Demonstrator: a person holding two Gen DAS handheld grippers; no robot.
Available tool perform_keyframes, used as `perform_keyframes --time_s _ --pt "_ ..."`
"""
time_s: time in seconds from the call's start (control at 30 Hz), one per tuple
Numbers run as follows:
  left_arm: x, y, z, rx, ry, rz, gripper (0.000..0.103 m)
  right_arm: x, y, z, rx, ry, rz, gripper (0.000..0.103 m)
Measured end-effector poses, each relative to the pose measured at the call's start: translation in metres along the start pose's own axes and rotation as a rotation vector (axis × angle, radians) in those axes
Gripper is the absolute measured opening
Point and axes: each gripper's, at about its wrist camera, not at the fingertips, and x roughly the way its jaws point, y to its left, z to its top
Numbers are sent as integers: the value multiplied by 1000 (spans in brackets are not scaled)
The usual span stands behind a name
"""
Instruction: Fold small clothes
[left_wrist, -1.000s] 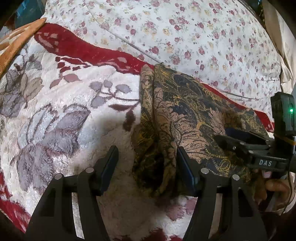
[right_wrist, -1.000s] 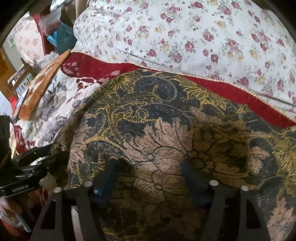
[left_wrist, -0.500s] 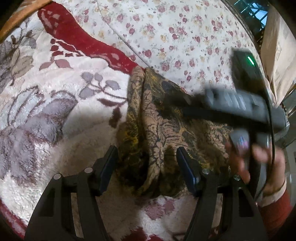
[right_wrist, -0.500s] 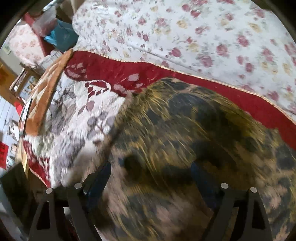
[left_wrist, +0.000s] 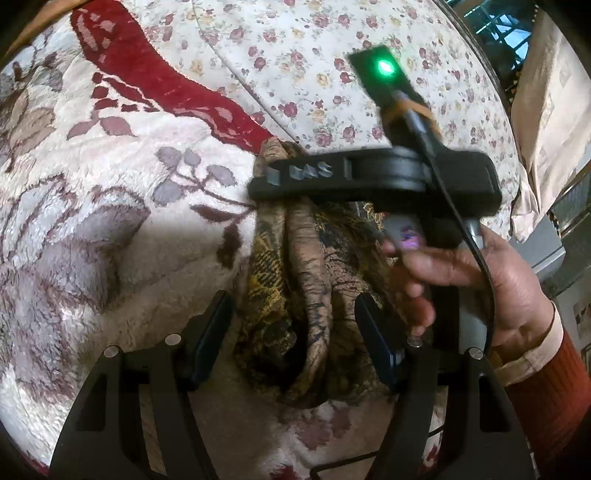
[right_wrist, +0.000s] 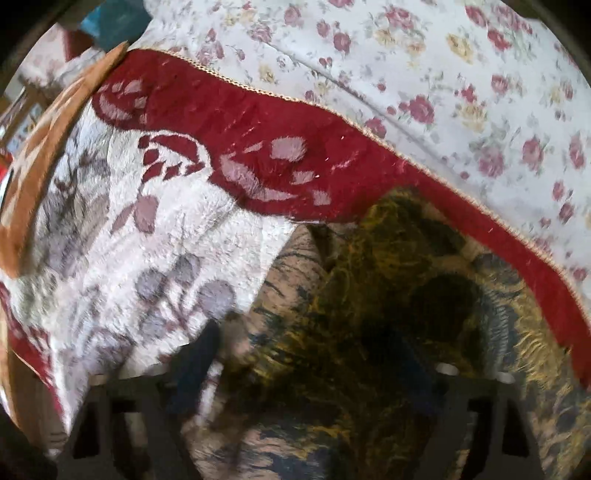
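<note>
Left tool (left_wrist: 291, 328) widening, bunched brown-gold patterned cloth (left_wrist: 306, 295) between the pads, not pinched. Right tool (right_wrist: 314, 365) closing over the same cloth (right_wrist: 388, 314); contact maybe, too blurred to tell. Cloth on the plush blanket (left_wrist: 110, 221), near its red border (right_wrist: 295, 166). Floral sheet (left_wrist: 314, 55) beyond. Hand (left_wrist: 498, 288) gripping right tool's handle.

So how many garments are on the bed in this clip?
1. A single dark patterned garment lies bunched on the plush blanket, near the blanket's red border, between the fingers of the left hand-held gripper. The right wrist view shows the same one; others may lie outside both views.
</note>
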Motion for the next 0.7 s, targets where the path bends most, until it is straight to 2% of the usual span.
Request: perform_keyframes --time_s 0.07,0.17,0.3,0.43,0.57,0.6,0.63,0.67,0.7 --pt "1 -1 1 17 3 3 69 -9 -12 -6 8 -22 65 39" --pt "2 -3 3 51 11 11 69 -19 -29 -13 66 -42 163 22" --pt "4 -11 10 97 28 6 69 -36 -43 -23 101 -96 236 16" --pt "7 -26 10 129 69 -75 69 -47 -46 -30 120 -124 258 15" --pt "24 -37 13 154 114 -36 69 -56 -54 -35 142 -149 283 13" --pt "29 -37 15 133 127 -49 66 -59 -56 -37 146 -155 290 13" --pt "32 -36 16 114 136 -67 55 -60 -58 -37 149 -158 297 13" --pt "34 -36 18 100 140 -80 49 -63 -60 -39 155 -161 302 13" --pt "33 -37 19 96 132 -83 38 -63 -62 -40 160 -164 305 13"
